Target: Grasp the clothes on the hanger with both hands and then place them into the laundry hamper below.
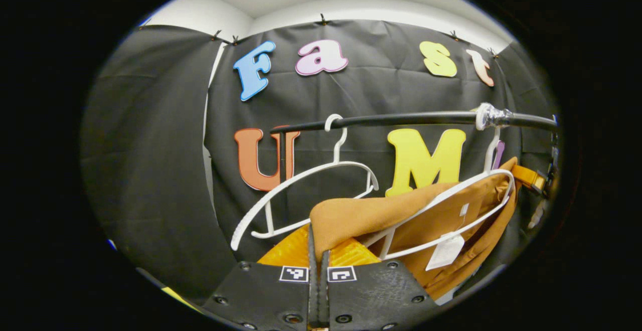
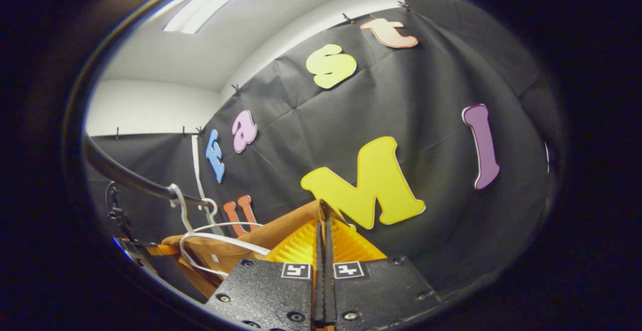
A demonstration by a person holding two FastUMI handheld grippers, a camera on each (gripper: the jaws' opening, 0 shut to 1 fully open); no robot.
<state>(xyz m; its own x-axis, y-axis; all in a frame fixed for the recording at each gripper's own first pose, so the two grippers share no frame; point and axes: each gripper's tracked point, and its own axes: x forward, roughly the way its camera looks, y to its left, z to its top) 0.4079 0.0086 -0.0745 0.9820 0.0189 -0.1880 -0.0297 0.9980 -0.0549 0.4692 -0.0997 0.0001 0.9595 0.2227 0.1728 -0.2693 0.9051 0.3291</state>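
Rail (image 1: 401, 119): runs across in front of the wall.
Bare hanger (image 1: 301, 185): hooked on the rail, left.
Garment (image 1: 451, 215): draped over the right hanger (image 1: 446, 205), pinched between both grippers' fingers.

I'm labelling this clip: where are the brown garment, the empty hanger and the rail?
brown garment (image 1: 351, 215), left gripper view, folded upper edge.
empty hanger (image 1: 301, 178), left gripper view, left shoulder arm.
rail (image 1: 401, 119), left gripper view, middle of the bar.

White tag (image 1: 445, 252) on garment (image 1: 441, 215), print unreadable
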